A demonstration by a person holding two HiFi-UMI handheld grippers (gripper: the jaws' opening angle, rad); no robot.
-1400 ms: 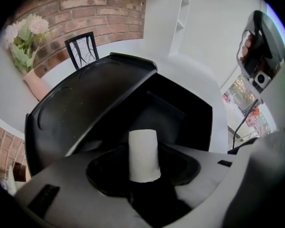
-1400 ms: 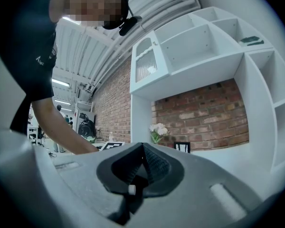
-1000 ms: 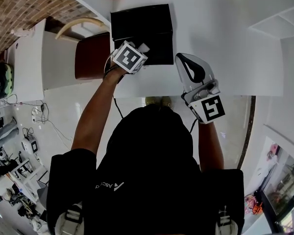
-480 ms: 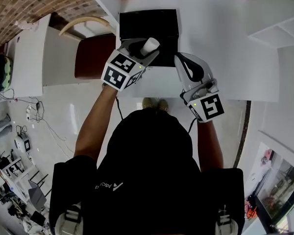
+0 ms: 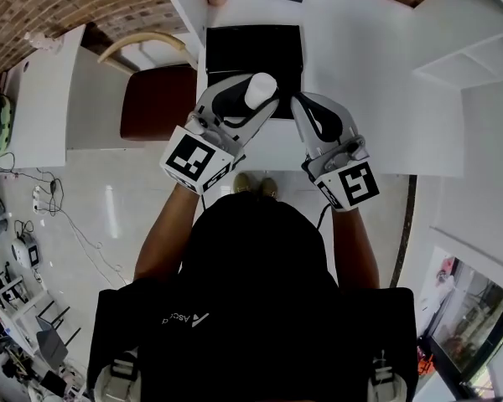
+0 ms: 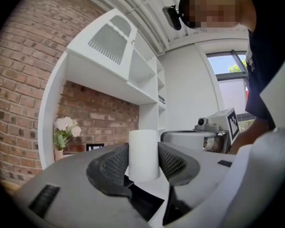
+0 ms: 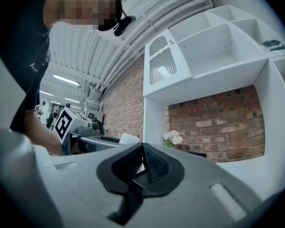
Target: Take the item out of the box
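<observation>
White cylinder (image 6: 143, 155), plain and upright: item one. It is pinched at its sides between the ribbed pads (image 6: 115, 164) of my left gripper (image 5: 252, 102), whose jaws stand part-way apart, exactly as wide as the cylinder.

Position of item one: from the head view it sits over the near edge of the black box (image 5: 251, 47). It appears lifted clear of it, though from straight above I cannot judge the height.

Item two, black box: lies on the white table (image 5: 386, 99), towards the far side, just ahead of both claws.

Item three, my right gripper (image 7: 141, 149): jaws brought together, nothing between them, held just beside the left one over the table's near edge.

Sundries: white flowers (image 6: 65, 126) by the brick wall (image 6: 19, 80); a brown-seated chair (image 5: 155, 99) left of the table.
</observation>
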